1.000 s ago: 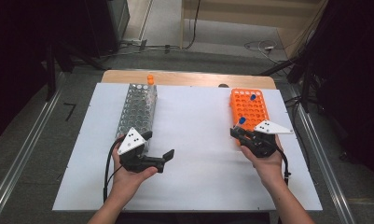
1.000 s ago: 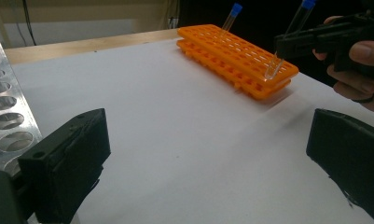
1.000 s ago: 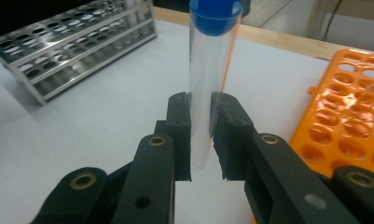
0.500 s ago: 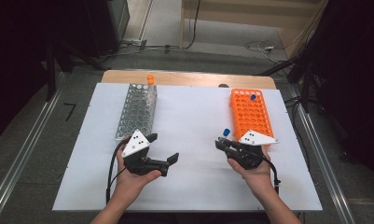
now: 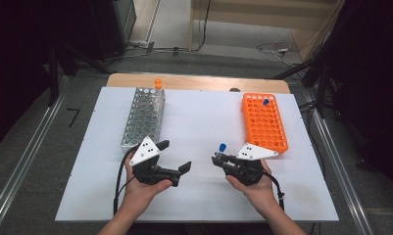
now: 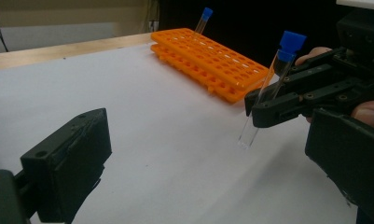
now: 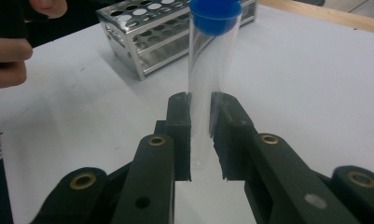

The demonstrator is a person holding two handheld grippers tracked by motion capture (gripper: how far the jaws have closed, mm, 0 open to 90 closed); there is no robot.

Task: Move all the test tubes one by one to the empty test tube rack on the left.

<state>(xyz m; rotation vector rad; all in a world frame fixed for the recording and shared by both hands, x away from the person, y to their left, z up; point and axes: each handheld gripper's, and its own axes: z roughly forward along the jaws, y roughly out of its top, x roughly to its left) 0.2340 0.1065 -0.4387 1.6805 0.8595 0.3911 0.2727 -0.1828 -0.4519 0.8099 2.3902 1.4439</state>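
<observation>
On the white mat, high view:
Mat (image 5: 199, 127): white, covers the table; taken as landmark for this view.
Steel rack (image 5: 144, 117): left half of the mat, long side running away from the person; an orange-capped tube (image 5: 158, 83) stands at its far end.
Orange rack (image 5: 264, 121): right half of the mat; one blue-capped tube (image 5: 265, 102) stands near its far end.
Left gripper (image 5: 177, 157): near edge of the mat, just short of the steel rack's near end; jaws spread, nothing between them.
Right gripper (image 5: 216, 157): near edge of the mat, beside the orange rack's near left corner; clenched on a tube (image 5: 222, 147) whose blue cap stands up above the jaws.

Left gripper view, places given from the orange rack:
Own jaws: one black jaw at lower left, one at lower right, wide apart over bare mat.
Tube (image 6: 268, 88): nearer the camera than the rack, gripped at mid-length by the right gripper (image 6: 264, 105); tilted, cap leaning toward the rack, clear bottom end just above the mat.
Second tube (image 6: 202, 19): stands tilted in the rack's far end.

Right gripper view, places given from the steel rack:
Tube (image 7: 209, 84): in front of the rack, upright, pinched between both pads at its lower half.
Steel rack (image 7: 161, 32): behind the tube, holes empty where visible.
Hand (image 7: 10, 51): at the left edge, nearer than the rack.
</observation>
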